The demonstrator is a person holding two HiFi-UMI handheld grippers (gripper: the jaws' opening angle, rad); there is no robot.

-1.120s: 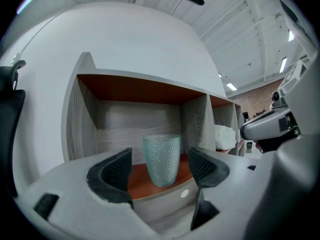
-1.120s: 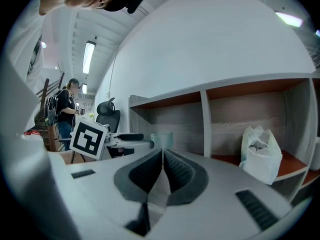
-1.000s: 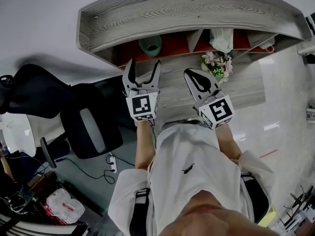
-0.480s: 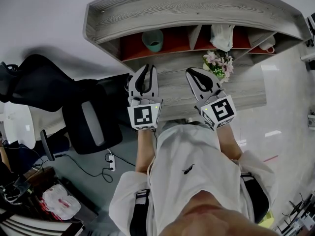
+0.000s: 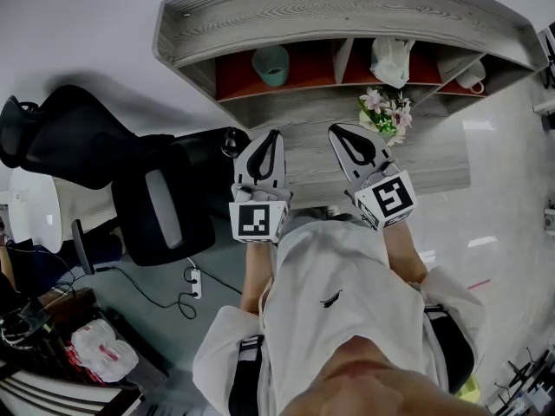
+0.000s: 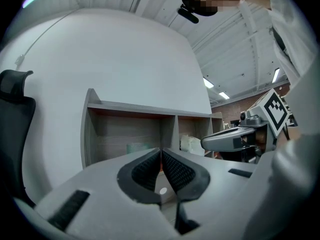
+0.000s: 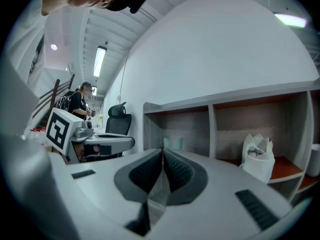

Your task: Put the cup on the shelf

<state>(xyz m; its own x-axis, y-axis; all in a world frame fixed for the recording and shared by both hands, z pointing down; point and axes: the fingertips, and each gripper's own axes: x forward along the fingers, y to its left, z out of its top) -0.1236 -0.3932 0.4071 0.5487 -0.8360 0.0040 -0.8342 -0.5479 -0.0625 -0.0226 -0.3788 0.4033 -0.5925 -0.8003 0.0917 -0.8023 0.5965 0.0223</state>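
The teal cup point(image 5: 270, 64) stands upright in the left compartment of the wooden shelf point(image 5: 347, 11), with nothing touching it. My left gripper point(image 5: 275, 134) hovers over the desk, well back from the cup, shut and empty. My right gripper point(image 5: 333, 129) is beside it, also shut and empty. In the left gripper view the cup point(image 6: 136, 147) shows faintly in the shelf beyond the closed left gripper point(image 6: 161, 151). The right gripper view shows the cup point(image 7: 173, 143) just past the closed right gripper point(image 7: 162, 150).
A white bag point(image 5: 390, 59) fills the middle compartment and a white mug point(image 5: 473, 76) the right one. A pot of flowers point(image 5: 384, 111) stands on the desk point(image 5: 434, 159) by my right gripper. A black office chair point(image 5: 130, 189) is to the left.
My left gripper drew back from the shelf toward the person and its jaws went from wide open to shut. The cup stayed in the shelf. The right gripper barely moved.
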